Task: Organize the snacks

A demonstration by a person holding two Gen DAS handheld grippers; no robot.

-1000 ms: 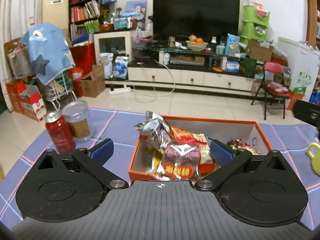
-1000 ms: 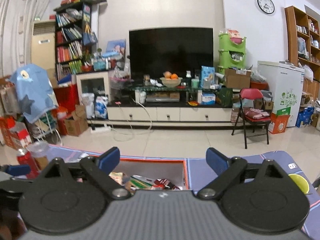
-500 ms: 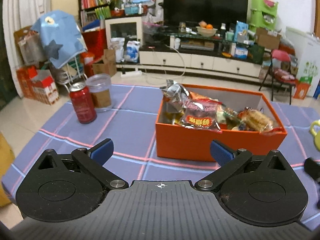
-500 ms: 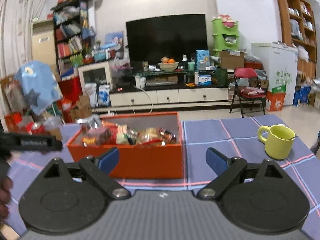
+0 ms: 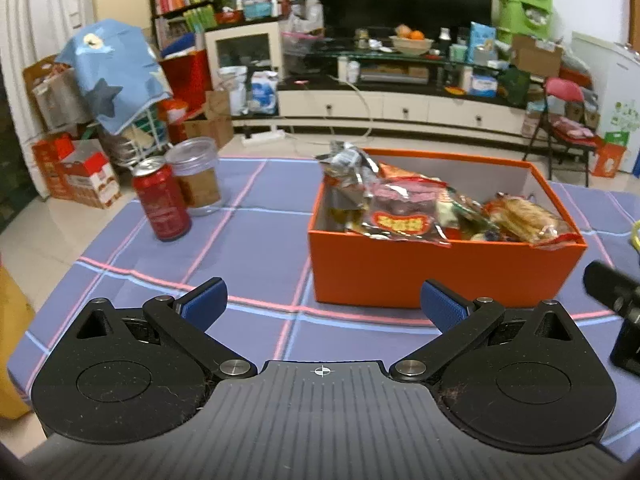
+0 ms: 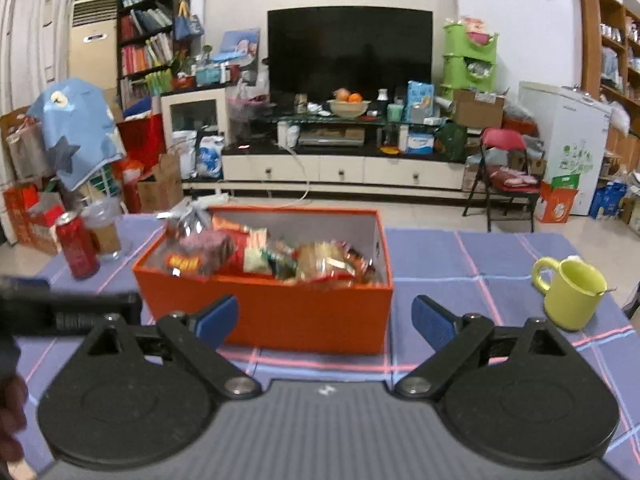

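An orange box [image 5: 436,272] stands on the blue checked tablecloth [image 5: 248,240], filled with several snack packets [image 5: 400,216]. It also shows in the right wrist view [image 6: 280,312], with the packets [image 6: 264,256] inside. My left gripper [image 5: 323,306] is open and empty, in front of the box's near left corner. My right gripper [image 6: 325,318] is open and empty, in front of the box's near wall. Each gripper's body shows at the edge of the other's view.
A red can [image 5: 162,202] and a clear jar [image 5: 198,182] stand left of the box. A yellow-green mug [image 6: 572,294] stands on the right. Beyond the table are the floor, a TV cabinet [image 6: 344,168] and a folding chair [image 6: 504,176].
Both grippers have drawn back from over the box toward the table's near edge. The box now sits farther ahead and whole in view. Both stay open.
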